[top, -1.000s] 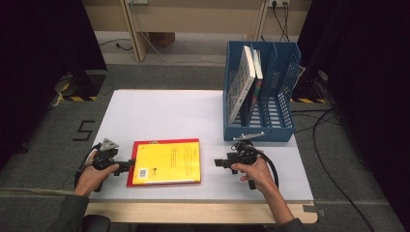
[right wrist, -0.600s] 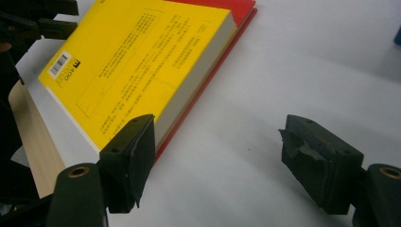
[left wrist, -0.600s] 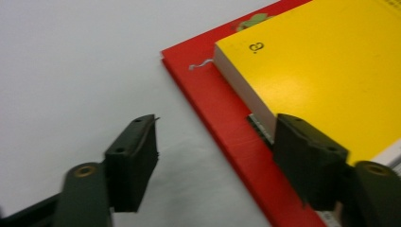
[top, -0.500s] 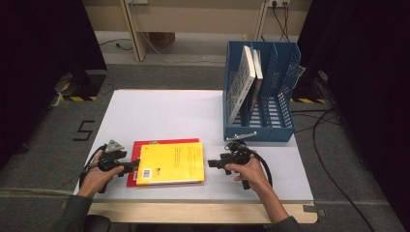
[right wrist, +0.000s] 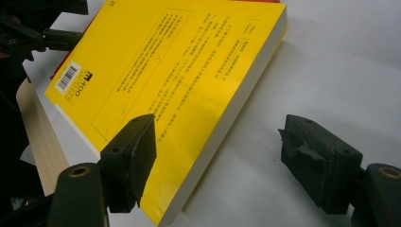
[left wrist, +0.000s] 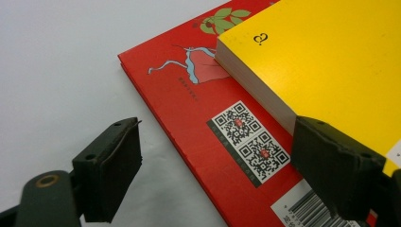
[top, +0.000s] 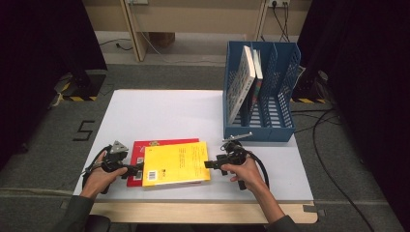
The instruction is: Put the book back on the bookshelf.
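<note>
A thick yellow book (top: 176, 163) lies on a thinner red book (top: 138, 147) near the white table's front edge. My left gripper (top: 139, 167) is at the books' left side. In the left gripper view this left gripper (left wrist: 217, 142) is open; its jaws have just been opening. The red book's corner (left wrist: 189, 109) lies between them untouched, with the yellow book (left wrist: 331, 61) beyond. My right gripper (top: 209, 164) is at the yellow book's right edge. The right gripper view has this right gripper (right wrist: 217, 137) open, one jaw over the yellow cover (right wrist: 175, 61), the other over bare table.
A blue file rack (top: 261, 129) stands at the back right of the white table (top: 159, 111), with two books (top: 241, 82) leaning in its left slots. The table's wooden front edge (top: 193, 212) runs just behind my hands. Cables trail on the floor to the right.
The yellow book has slid to the right on the red book, baring more of the red cover at the left. Both hands have stayed about where they were.
</note>
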The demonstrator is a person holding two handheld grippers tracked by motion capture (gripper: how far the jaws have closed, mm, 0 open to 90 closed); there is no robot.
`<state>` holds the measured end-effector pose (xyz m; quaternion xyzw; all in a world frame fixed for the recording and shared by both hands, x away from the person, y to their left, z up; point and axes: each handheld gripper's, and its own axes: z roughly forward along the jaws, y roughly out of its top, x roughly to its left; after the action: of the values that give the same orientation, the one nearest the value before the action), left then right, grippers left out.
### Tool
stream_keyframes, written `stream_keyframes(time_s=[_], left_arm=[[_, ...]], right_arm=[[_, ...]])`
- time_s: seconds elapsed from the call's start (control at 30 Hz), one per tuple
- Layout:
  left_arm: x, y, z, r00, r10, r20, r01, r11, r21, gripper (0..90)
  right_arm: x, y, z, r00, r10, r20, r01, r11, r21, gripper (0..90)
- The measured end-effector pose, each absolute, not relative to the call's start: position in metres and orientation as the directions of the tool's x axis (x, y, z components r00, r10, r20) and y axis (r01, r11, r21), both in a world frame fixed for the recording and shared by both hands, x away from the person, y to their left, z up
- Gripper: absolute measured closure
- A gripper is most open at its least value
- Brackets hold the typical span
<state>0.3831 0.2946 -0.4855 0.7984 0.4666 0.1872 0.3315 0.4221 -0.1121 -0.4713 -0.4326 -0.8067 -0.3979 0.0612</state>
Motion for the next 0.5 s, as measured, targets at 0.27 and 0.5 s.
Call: stream_keyframes(time_s=[0.27,0.5], left_arm=[[0.382,0.294,-0.486,0.493,0.87,-0.011,0.62,-0.342,0.706,17.9],[0.381,0.293,-0.486,0.498,0.867,-0.017,0.617,-0.34,0.71,20.6]], right_arm=[[0.424,-0.095,-0.479,-0.61,0.627,0.485,0.764,0.301,0.571,29.4],[0.425,-0.087,-0.484,-0.591,0.632,0.501,0.78,0.291,0.554,27.9]])
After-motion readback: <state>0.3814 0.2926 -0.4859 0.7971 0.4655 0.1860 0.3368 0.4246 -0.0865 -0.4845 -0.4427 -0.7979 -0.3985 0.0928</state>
